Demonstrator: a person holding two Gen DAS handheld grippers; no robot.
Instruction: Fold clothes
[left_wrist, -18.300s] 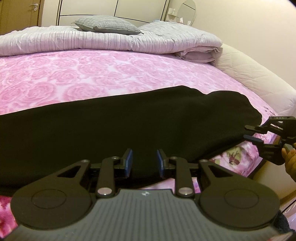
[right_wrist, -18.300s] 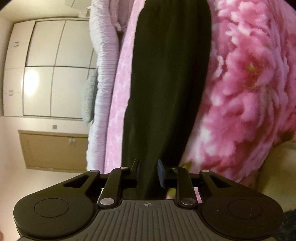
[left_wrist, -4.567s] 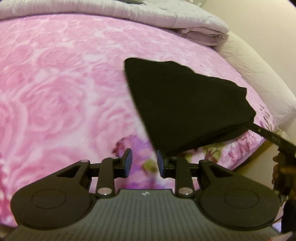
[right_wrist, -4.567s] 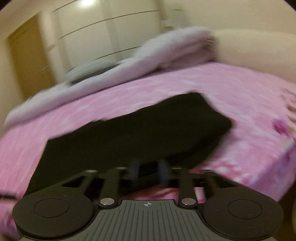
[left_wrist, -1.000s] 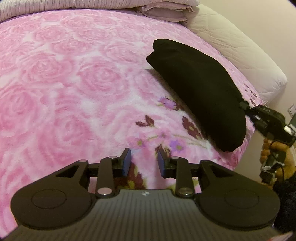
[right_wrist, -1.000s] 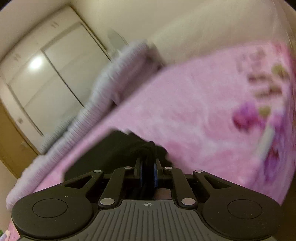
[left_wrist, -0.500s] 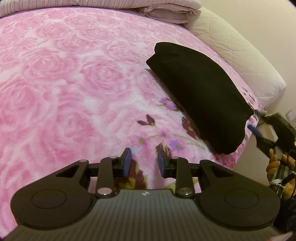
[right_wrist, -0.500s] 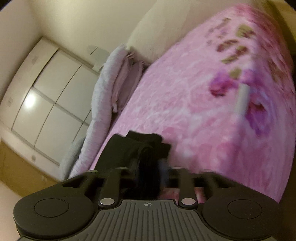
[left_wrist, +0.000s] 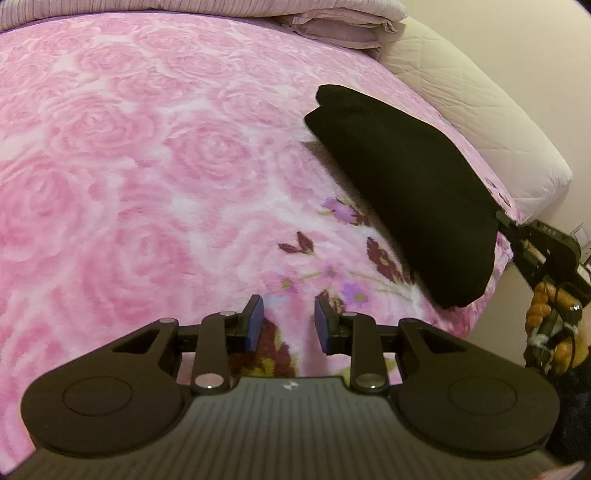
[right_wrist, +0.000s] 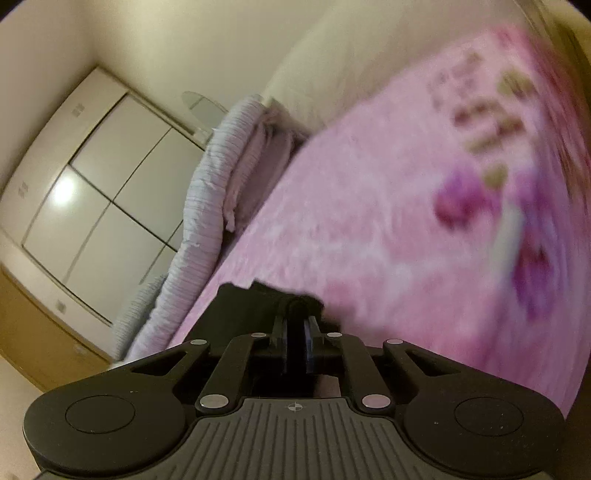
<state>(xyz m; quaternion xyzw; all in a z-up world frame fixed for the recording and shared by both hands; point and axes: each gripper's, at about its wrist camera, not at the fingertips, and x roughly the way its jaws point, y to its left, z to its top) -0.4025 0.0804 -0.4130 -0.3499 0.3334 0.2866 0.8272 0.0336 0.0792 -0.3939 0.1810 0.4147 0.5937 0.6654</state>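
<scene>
A folded black garment (left_wrist: 406, 184) lies as a long bundle on the pink rose blanket (left_wrist: 147, 166), near the bed's right edge. My right gripper (left_wrist: 504, 221) meets the bundle's right end. In the right wrist view its jaws are closing, and the right gripper (right_wrist: 295, 332) has its pads pressed on a pinch of the black garment (right_wrist: 240, 314). My left gripper (left_wrist: 288, 317) hovers open over the blanket's flowered border, to the left of the garment and nearer than it, with nothing between its fingers.
A folded lilac quilt (left_wrist: 332, 22) lies along the far end of the bed. A cream quilted pad (left_wrist: 480, 110) runs beside the garment on the right. A person's hand (left_wrist: 554, 317) holds the right gripper past the bed's edge. White wardrobe doors (right_wrist: 92, 203) stand behind.
Half a second ago the right gripper stood open just off the garment's end; now it is back at that end and pinches the cloth. The left gripper has stayed put.
</scene>
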